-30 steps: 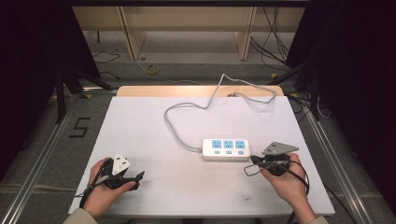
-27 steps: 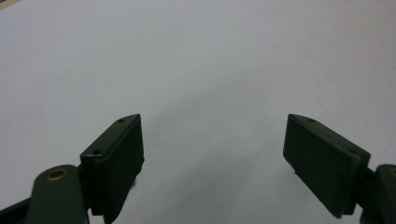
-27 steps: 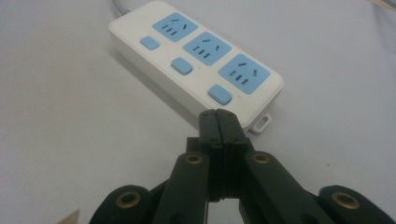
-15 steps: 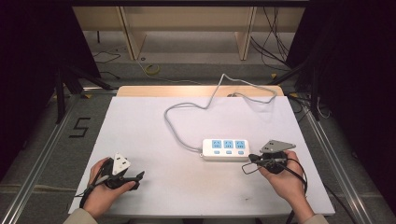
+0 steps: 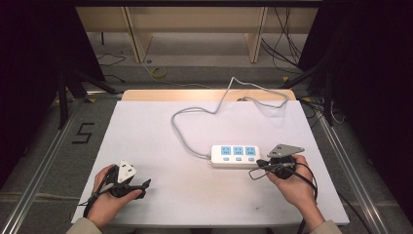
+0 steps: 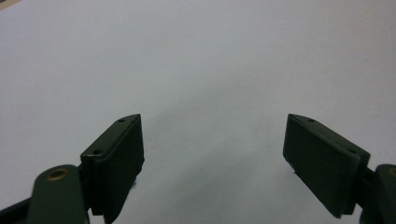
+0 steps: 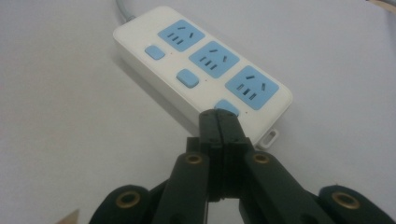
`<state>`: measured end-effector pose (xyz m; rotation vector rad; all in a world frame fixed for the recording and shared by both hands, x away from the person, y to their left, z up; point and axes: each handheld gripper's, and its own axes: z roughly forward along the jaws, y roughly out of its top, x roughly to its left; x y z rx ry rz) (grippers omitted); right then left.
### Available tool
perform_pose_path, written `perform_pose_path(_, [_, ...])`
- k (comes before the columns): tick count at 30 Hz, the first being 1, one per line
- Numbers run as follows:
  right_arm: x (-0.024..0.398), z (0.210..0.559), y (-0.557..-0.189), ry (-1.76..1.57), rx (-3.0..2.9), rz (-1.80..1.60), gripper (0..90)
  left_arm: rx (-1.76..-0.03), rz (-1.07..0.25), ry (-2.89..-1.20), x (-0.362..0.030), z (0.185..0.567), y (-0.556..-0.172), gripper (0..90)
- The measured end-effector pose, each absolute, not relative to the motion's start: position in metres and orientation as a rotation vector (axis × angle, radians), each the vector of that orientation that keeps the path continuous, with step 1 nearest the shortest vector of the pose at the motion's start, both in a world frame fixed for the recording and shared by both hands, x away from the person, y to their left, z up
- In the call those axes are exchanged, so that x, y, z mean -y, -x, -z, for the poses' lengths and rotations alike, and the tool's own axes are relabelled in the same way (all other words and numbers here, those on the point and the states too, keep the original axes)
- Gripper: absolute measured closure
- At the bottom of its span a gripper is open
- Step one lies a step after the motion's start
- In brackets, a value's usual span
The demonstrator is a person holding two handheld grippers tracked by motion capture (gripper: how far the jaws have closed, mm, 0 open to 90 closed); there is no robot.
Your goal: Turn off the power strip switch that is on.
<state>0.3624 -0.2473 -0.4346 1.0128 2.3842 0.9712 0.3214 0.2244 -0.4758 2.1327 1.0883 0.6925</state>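
Meanwhile right gripper [image 7: 218, 122], jaws pressed together, edged onto power strip [image 7: 201, 65] switch; left gripper [image 6: 212, 158] gaping, unmoved.

A white table top [image 5: 160, 131] with a bare wooden strip [image 5: 160, 95] along its far edge; beyond it, pale wooden furniture legs [image 5: 139, 39] on a grey floor; a yellow cable coil [image 5: 159, 73] there; a black "5" mark [image 5: 84, 132] left of the table.
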Motion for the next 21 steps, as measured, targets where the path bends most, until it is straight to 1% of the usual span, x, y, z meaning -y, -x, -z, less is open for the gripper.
perform_pose_path(21, [0.239, 0.4293, -0.3692, -0.994, -2.401, -0.971, 90.0, -1.079, -0.701, -2.137, -0.2236, 0.4754, -0.3216, 20.1])
